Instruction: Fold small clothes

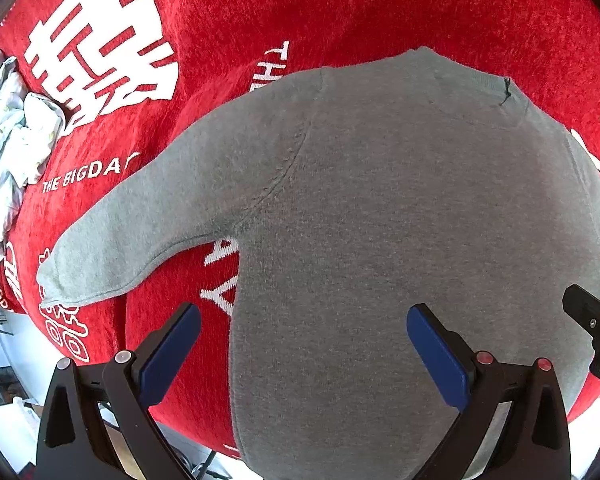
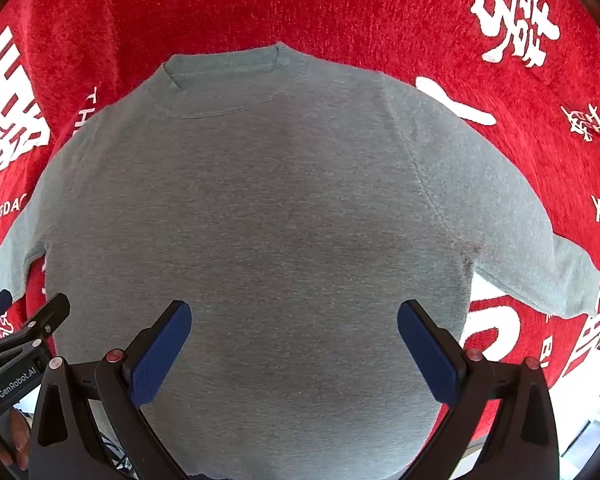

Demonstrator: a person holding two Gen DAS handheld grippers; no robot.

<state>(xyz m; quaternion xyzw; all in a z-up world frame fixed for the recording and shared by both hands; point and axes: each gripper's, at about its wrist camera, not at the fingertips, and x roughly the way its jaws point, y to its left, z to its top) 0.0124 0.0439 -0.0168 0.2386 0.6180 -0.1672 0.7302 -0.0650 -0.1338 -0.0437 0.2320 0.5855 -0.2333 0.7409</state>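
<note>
A small grey sweater [image 1: 380, 208] [image 2: 260, 208] lies flat on a red cloth, neck away from me, both sleeves spread out to the sides. Its left sleeve [image 1: 112, 240] reaches toward the table's left edge; its right sleeve [image 2: 540, 256] angles out to the right. My left gripper [image 1: 304, 320] hovers open over the sweater's lower left side, blue pads wide apart and holding nothing. Over the lower middle of the sweater my right gripper [image 2: 294, 316] is also open and holds nothing. Each gripper shows at the edge of the other's view.
The red cloth [image 1: 340, 12] [image 2: 340, 4] with white lettering covers the table. A crumpled pale patterned garment [image 1: 8, 128] lies at the far left. The cloth's front edge drops off near the grippers, with floor beyond it [image 1: 4, 344].
</note>
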